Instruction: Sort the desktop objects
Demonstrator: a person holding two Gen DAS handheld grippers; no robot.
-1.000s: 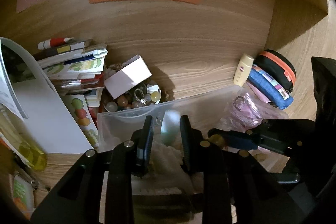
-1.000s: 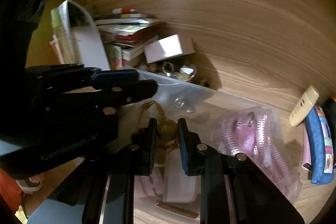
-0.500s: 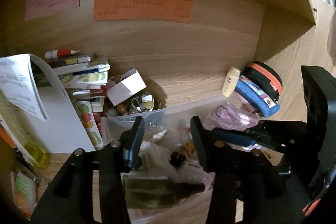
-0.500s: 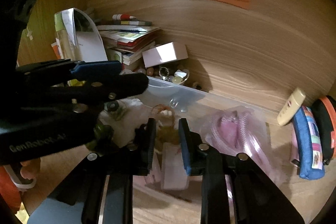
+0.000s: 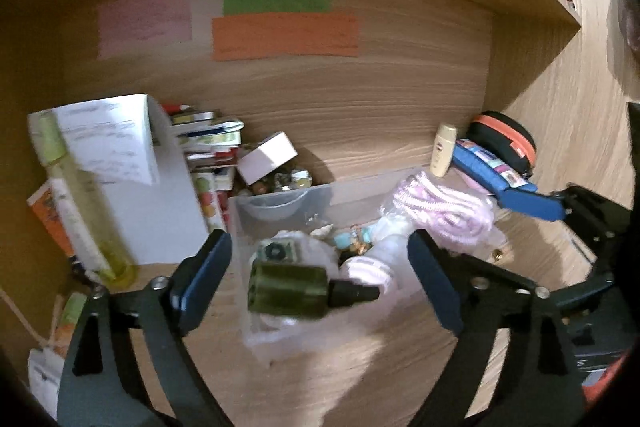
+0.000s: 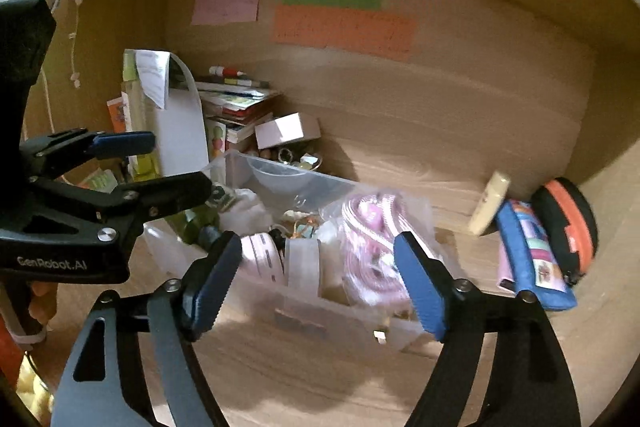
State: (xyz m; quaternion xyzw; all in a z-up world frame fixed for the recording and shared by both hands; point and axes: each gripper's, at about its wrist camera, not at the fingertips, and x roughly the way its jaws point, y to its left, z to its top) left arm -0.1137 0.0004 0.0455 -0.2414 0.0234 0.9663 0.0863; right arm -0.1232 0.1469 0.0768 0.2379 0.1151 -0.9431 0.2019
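Observation:
A clear plastic bin (image 5: pixel 280 195) (image 6: pixel 304 315) sits on the wooden desk, filled with small items. A dark green bottle (image 5: pixel 292 291) with a black cap lies in its near end. A pink coiled cord in a clear bag (image 5: pixel 440 211) (image 6: pixel 372 251) lies in its right part, with small trinkets (image 5: pixel 352 239) between. My left gripper (image 5: pixel 320 279) is wide open and empty above the bin, and it also shows in the right wrist view (image 6: pixel 172 167). My right gripper (image 6: pixel 316 287) is wide open and empty above the bin's near side.
A stack of books (image 5: pixel 208 143), a tall yellow-green bottle (image 5: pixel 80 203) and a white folder (image 5: pixel 160 211) stand at the left. A white box (image 5: pixel 268 157) sits over a dish of beads. A cream tube (image 5: pixel 444 155), a blue pouch (image 5: pixel 504 187) and a black-orange case (image 5: pixel 508 143) lie at the right.
Both grippers opened wide and pulled back from the bin. The left let go of a pale object and the right let go of a round bead; both are now empty.

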